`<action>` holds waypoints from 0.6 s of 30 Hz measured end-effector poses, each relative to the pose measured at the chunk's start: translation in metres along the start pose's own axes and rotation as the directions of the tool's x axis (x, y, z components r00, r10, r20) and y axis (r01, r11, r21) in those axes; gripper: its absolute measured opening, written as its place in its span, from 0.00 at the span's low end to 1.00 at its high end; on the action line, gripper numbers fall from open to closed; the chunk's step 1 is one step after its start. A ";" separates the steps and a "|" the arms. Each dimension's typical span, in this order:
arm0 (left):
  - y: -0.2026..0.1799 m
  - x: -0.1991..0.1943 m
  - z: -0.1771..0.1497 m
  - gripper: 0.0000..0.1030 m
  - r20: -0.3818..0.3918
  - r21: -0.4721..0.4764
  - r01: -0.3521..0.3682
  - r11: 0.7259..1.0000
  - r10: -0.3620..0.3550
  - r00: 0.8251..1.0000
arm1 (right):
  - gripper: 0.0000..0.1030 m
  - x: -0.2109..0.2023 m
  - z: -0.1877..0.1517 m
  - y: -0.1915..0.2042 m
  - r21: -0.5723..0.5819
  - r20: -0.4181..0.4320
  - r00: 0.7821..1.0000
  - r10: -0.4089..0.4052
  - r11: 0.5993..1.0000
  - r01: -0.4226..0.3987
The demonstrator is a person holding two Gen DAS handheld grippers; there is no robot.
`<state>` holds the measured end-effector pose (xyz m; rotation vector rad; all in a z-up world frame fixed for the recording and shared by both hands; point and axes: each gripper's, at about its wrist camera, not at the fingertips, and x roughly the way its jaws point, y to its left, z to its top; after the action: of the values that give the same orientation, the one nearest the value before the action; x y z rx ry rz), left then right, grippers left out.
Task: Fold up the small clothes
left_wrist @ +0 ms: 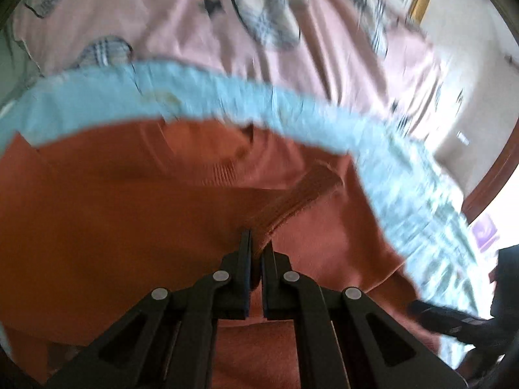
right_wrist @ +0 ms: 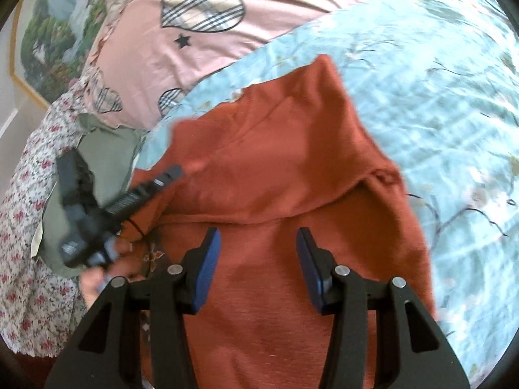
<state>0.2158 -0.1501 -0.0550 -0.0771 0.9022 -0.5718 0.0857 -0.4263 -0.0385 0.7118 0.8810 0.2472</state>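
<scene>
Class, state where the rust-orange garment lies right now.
The rust-orange garment fills the centre of both views, spread on the light blue floral quilt, below the pink heart-patterned bedding.

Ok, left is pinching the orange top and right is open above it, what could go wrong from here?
The left gripper grips only the ribbed hem edge of the orange top; it may slip out mid-fold. The right gripper hangs open above the cloth, pinning nothing, so the top could drag across the blue quilt instead of creasing.

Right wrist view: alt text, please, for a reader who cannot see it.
The open right claw hovers over a rust-orange knit garment lying partly folded on a light blue floral quilt. At left, the left claw meets the garment's edge; a pink pillow lies behind.
</scene>
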 end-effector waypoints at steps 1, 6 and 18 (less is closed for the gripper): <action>-0.001 0.009 -0.005 0.04 -0.027 0.008 -0.012 1.000 0.012 1.000 | 0.48 0.000 0.001 -0.003 0.007 -0.001 1.000 -0.003 1.000 0.003; 0.005 0.020 -0.018 0.22 -0.086 -0.008 0.005 1.000 -0.005 0.996 | 0.65 0.013 0.006 -0.005 0.046 -0.009 1.000 0.009 0.999 -0.009; 0.105 -0.121 -0.064 0.52 0.089 -0.175 -0.346 0.922 0.365 0.927 | 0.67 0.096 0.041 0.031 0.003 -0.052 0.999 0.004 1.000 -0.004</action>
<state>0.1548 0.0105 -0.0393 -0.0855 0.8179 -0.1535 0.1805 -0.3761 -0.0597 0.7124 0.9300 0.2696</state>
